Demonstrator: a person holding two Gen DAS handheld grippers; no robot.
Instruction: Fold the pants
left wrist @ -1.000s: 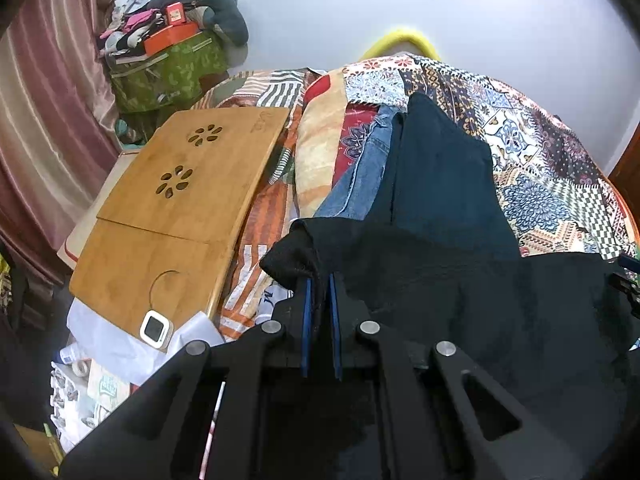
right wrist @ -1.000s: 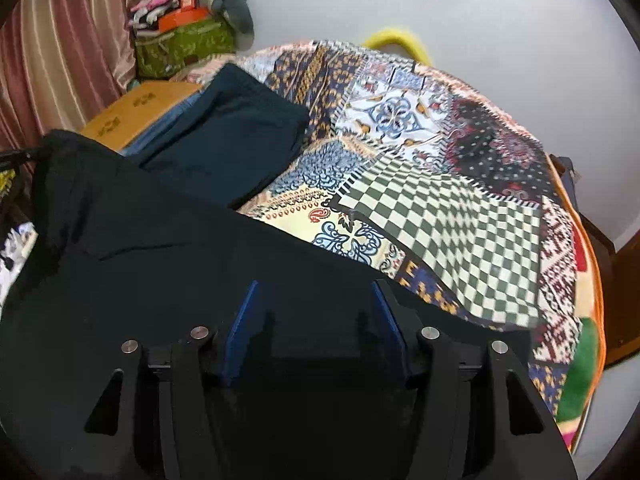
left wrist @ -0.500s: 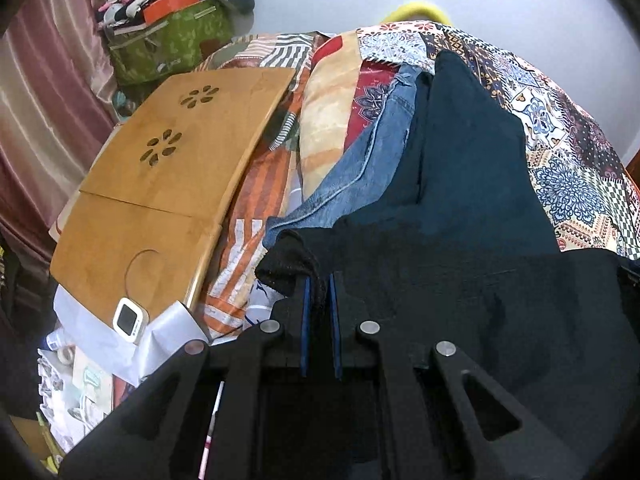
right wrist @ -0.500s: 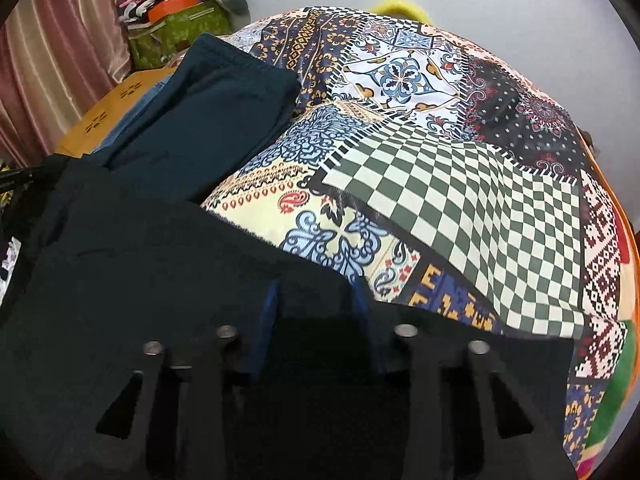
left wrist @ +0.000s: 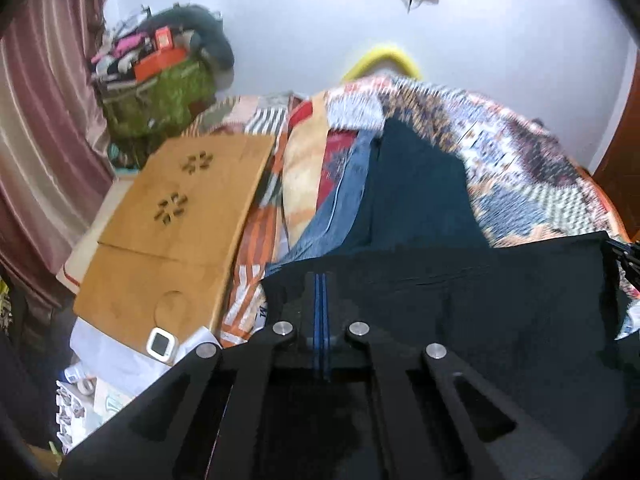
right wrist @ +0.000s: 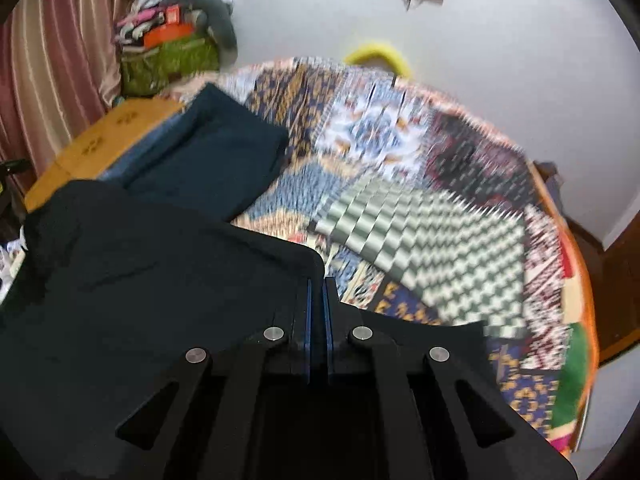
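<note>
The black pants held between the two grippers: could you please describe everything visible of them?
The black pants are plain, matte, soft-looking fabric, stretched wide in a flat sheet above the patchwork bedspread. The left gripper is shut on one upper corner, the right gripper on the other. Their far edge overlaps the folded dark teal garment.

My black pants [left wrist: 500, 300] are matt woven cloth, soft and faintly creased. My left tool [left wrist: 321, 292] is matt black plastic with blue pads and shiny metal rivets; my right tool [right wrist: 318, 296] is the same. The quilt [right wrist: 432, 216] is printed cloth. The lap desk [left wrist: 172, 220] is smooth, satiny bamboo-coloured wood.
</note>
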